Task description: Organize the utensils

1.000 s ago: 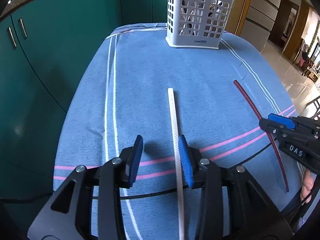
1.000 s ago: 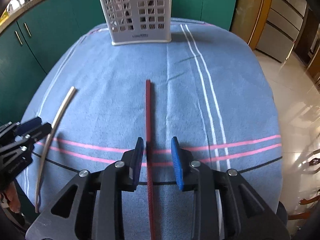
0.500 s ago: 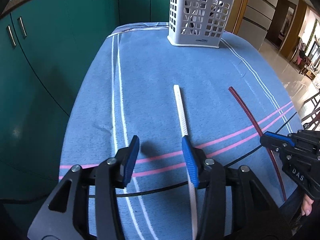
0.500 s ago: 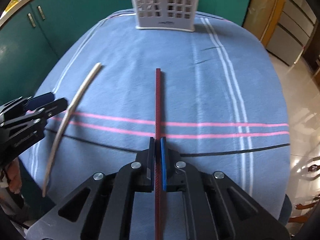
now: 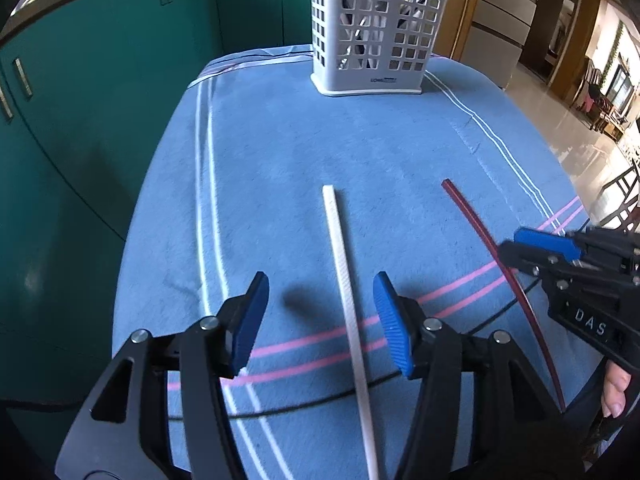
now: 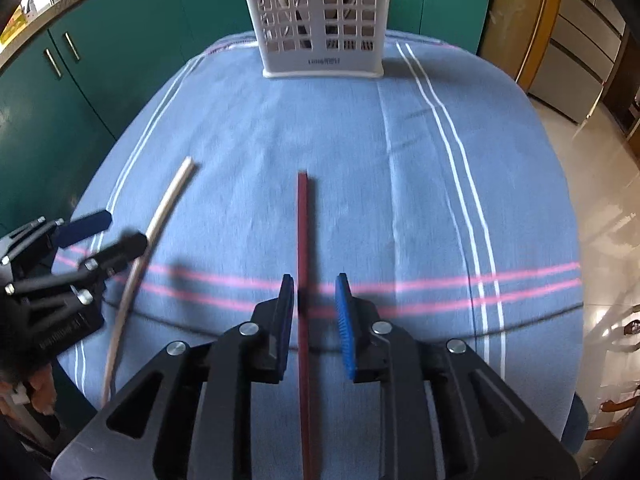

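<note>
A white chopstick [image 5: 348, 300] lies on the blue cloth between the open jaws of my left gripper [image 5: 320, 316], nearer the right finger, untouched. It also shows in the right wrist view [image 6: 156, 236]. A dark red chopstick [image 6: 303, 280] lies on the cloth between the open jaws of my right gripper [image 6: 314, 312], close to the left finger. It also shows in the left wrist view [image 5: 488, 248]. A white slotted utensil basket [image 5: 376, 36] stands upright at the far end of the table, with cutlery partly visible inside; it also shows in the right wrist view [image 6: 320, 20].
The table wears a blue cloth [image 6: 360, 152] with white and pink stripes. Green cabinets [image 5: 80, 100] stand close along the left and far sides. A tiled floor [image 6: 600, 200] lies beyond the table's right edge.
My right gripper closed on the red chopstick half a second ago and has now opened again around it. My left gripper stayed open and shifted so the white chopstick lies between its jaws.
</note>
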Action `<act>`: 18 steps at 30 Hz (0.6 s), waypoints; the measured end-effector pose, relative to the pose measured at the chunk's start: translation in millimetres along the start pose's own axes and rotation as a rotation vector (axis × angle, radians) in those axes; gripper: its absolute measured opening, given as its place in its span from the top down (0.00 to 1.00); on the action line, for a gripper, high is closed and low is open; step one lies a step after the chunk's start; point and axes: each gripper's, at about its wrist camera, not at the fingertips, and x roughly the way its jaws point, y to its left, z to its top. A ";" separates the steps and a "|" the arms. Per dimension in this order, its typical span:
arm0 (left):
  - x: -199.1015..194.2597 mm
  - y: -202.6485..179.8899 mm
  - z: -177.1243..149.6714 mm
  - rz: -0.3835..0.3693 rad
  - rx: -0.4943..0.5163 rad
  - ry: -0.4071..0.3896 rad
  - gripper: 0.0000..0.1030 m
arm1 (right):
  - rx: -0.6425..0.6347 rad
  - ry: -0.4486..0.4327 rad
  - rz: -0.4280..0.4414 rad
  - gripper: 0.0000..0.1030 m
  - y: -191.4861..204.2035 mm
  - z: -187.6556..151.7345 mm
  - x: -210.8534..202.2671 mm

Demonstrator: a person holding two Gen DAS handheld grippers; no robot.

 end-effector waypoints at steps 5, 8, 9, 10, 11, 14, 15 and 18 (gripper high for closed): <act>14.9 -1.9 15.7 -0.021 -0.013 0.020 0.46 | -0.043 -0.006 0.007 0.68 5.8 21.0 8.8; 21.2 3.7 21.8 -0.019 -0.040 0.027 0.45 | -0.046 -0.002 -0.003 0.66 4.5 28.6 17.7; 23.8 6.3 23.4 -0.022 -0.046 0.034 0.45 | -0.043 0.004 -0.003 0.66 2.9 32.0 21.8; 26.6 8.5 24.8 -0.020 -0.049 0.044 0.45 | -0.039 0.009 -0.013 0.66 1.3 34.1 24.7; 27.5 9.5 26.5 -0.019 -0.045 0.043 0.44 | -0.035 0.013 -0.022 0.66 -0.3 35.9 27.2; 31.3 7.1 32.5 -0.010 -0.020 0.058 0.41 | -0.020 0.022 -0.030 0.66 -3.5 37.9 33.4; 33.5 4.1 35.4 -0.003 -0.004 0.064 0.40 | -0.019 0.020 -0.033 0.66 -3.9 38.7 33.7; 40.4 -7.0 42.0 0.031 0.053 0.078 0.40 | -0.031 0.023 -0.040 0.65 -3.7 38.6 33.5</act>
